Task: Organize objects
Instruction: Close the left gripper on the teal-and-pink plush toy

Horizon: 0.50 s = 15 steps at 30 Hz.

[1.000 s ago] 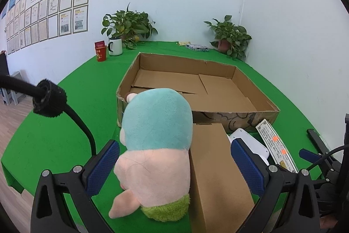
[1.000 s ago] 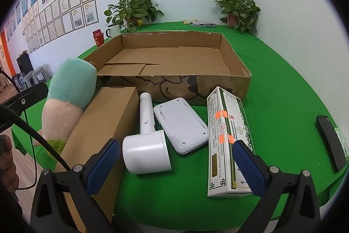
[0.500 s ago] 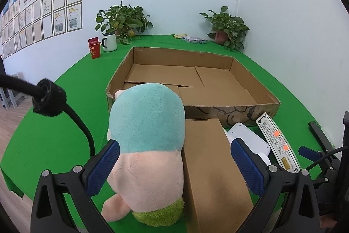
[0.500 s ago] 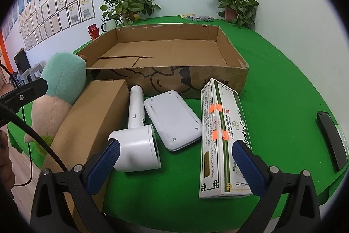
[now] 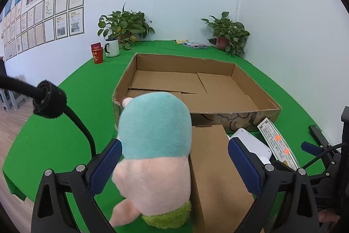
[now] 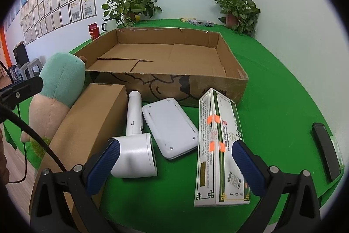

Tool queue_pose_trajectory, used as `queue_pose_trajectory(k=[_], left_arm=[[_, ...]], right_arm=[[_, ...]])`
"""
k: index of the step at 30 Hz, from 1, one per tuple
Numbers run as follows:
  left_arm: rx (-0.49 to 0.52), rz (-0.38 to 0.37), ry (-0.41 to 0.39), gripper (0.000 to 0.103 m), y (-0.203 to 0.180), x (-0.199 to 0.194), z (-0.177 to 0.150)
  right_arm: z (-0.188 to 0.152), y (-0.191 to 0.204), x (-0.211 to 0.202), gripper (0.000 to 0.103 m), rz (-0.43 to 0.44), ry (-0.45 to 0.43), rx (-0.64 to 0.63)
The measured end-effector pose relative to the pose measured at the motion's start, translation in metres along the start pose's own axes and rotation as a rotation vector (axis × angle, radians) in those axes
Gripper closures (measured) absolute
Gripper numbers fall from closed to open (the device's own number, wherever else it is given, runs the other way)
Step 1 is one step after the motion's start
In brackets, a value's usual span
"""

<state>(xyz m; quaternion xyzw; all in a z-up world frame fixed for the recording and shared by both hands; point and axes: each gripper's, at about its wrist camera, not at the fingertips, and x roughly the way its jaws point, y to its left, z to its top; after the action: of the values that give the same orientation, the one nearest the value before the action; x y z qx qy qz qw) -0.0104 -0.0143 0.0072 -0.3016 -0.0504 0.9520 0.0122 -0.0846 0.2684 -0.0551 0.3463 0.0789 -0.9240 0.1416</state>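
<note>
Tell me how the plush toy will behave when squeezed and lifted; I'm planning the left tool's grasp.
The plush toy looks soft and furry, so it would likely compress between the left tool's open pads rather than resist. It seems light for its bulk. Standing upright against the brown box, it may tip if nudged.

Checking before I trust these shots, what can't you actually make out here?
- Plush toy face: left wrist view shows only its back.
- Brown box near end: right wrist view, hidden behind the right gripper.
- White carton small print: too small to read.
</note>
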Motion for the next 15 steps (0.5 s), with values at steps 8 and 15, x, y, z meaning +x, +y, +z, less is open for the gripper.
queue_pose_trajectory(k=[8,15], left_arm=[[-0.024,0.034,0.01,0.004,0.019,-0.01,0.006],[-0.031,0.005,0.047,0.004,0.017,-0.006,0.004]], right_arm=[[0.007,0.006,-0.004,0.001,0.06,-0.027,-0.02],[0.003,-0.004,0.004,0.001,0.093,0.002,0.026]])
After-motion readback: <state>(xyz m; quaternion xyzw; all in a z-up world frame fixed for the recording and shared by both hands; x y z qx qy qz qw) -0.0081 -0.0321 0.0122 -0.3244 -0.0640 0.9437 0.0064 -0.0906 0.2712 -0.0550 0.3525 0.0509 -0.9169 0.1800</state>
